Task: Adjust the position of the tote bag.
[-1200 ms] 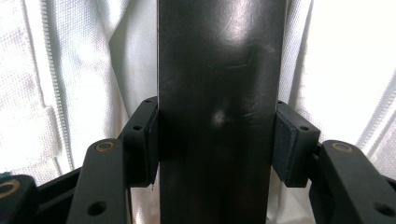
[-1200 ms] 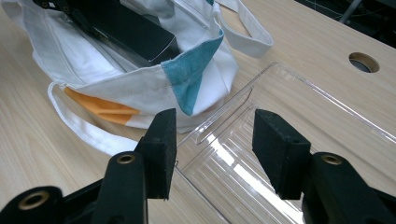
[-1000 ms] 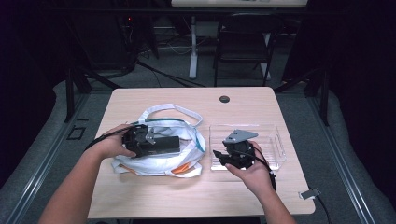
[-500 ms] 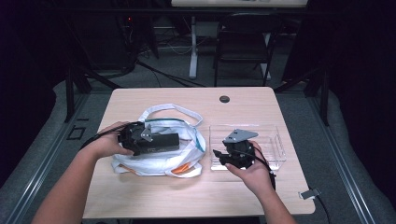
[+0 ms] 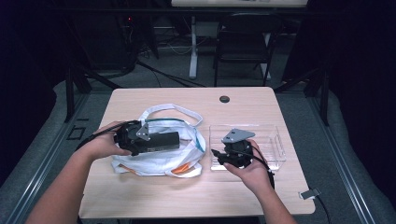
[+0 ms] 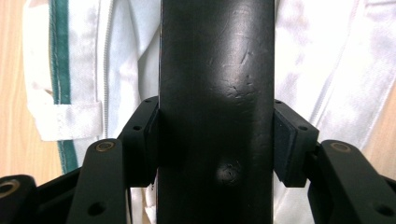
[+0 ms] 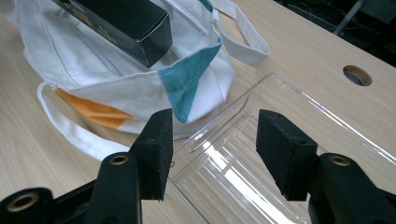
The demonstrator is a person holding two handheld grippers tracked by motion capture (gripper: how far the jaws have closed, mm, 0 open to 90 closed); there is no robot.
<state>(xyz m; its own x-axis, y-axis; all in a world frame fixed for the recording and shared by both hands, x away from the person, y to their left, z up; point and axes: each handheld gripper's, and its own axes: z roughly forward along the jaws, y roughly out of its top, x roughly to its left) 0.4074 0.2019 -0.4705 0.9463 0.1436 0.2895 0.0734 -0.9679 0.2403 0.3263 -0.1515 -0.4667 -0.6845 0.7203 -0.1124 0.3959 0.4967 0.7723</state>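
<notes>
Two risks stood out: the left gripper (image 5: 173,141) clamped a black box (image 5: 161,141) above the cloth bag (image 5: 159,158) near the table's (image 5: 154,198) left edge and might snag it; the right gripper (image 7: 212,154), just opening, empty, could knock the clear tray (image 5: 275,149).

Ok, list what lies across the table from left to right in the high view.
Left gripper clamping a black box → white tote bag beneath it → right gripper, jaws empty, just opened wider → clear plastic tray.
</notes>
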